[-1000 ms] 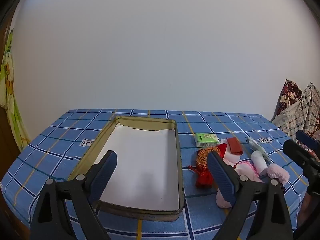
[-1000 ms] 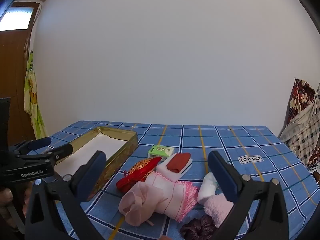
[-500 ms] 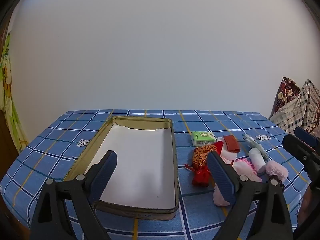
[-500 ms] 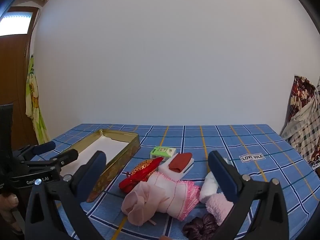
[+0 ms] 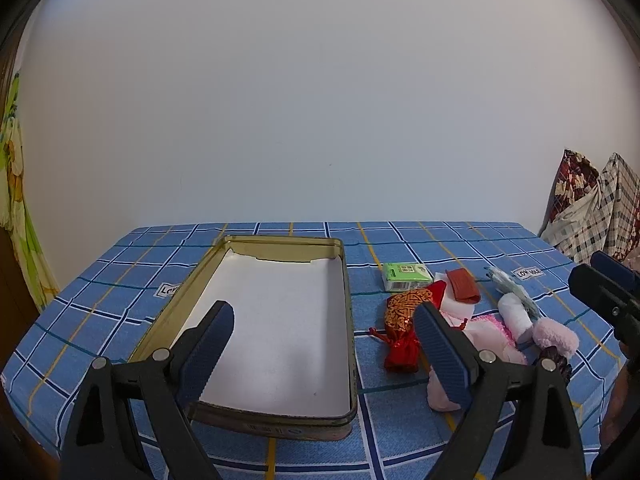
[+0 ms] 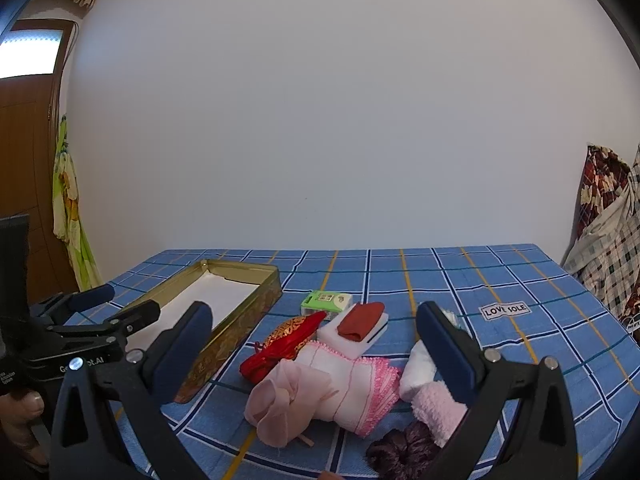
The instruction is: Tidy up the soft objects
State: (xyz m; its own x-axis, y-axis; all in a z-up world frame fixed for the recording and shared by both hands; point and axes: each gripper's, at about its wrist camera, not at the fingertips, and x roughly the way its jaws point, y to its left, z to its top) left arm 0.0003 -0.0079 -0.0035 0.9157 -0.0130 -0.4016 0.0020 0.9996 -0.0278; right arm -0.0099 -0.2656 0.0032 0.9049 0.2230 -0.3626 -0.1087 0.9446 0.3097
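Note:
An open gold tin box (image 5: 346, 304) (image 6: 256, 304) with a white lining lies on the blue checked table. Right of it is a pile of soft things: a red and gold pouch (image 5: 402, 322) (image 6: 286, 340), a pink frilled cloth (image 6: 340, 380) (image 5: 486, 338), a fluffy pink piece (image 5: 558, 334) (image 6: 434, 406), a white roll (image 5: 516, 314) (image 6: 418, 366), a dark scrunchie (image 6: 402, 450), a red cloth on a white block (image 6: 360, 320) (image 5: 462, 290). My left gripper (image 5: 324, 344) is open and empty over the tin. My right gripper (image 6: 314, 346) is open and empty above the pile.
A green tissue pack (image 5: 406, 276) (image 6: 328, 302) lies behind the pile, and a small plastic packet (image 5: 510, 282) lies beside the white roll. Patterned fabrics (image 5: 588, 208) hang at the right of the table. A white wall stands behind it.
Both grippers have drifted slightly, so the tin and pile shifted a little left in the left wrist view and right in the right wrist view. Both stay open. Nothing on the table moved.

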